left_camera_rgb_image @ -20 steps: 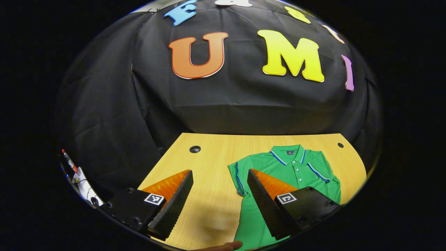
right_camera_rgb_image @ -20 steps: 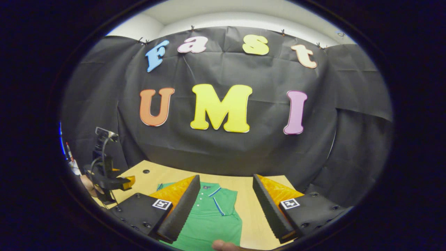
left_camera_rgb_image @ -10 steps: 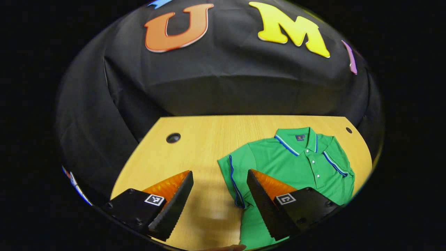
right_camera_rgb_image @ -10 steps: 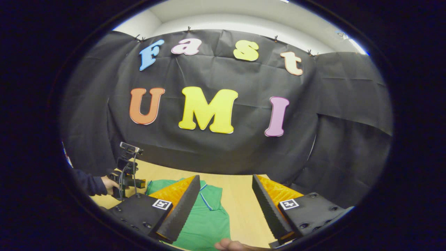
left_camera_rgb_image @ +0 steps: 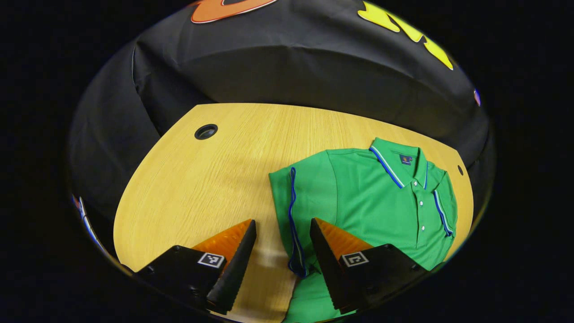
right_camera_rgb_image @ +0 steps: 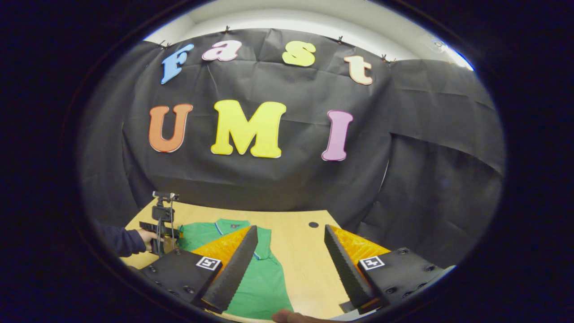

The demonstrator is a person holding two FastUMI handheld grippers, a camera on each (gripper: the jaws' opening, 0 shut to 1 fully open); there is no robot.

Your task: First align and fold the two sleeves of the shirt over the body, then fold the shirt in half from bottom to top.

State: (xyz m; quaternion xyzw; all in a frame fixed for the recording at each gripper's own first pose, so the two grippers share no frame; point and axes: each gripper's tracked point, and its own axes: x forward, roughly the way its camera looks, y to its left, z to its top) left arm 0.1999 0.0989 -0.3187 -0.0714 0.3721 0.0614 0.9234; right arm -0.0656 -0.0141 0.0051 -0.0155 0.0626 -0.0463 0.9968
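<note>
Left gripper view: my left gripper (left_camera_rgb_image: 280, 233) hangs with its fingers apart over the green polo shirt (left_camera_rgb_image: 372, 202), which lies flat, front up, on the wooden table (left_camera_rgb_image: 202, 179). The shirt has blue-and-white trim on collar and sleeve hem, and white buttons. That sleeve's edge (left_camera_rgb_image: 293, 224) sits between my fingers. My right gripper (right_camera_rgb_image: 290, 244) is spread too, gripping nothing, above the shirt's other side.

The shirt (left_camera_rgb_image: 367, 202) has its hem cut off by the left gripper view's lower edge.
</note>
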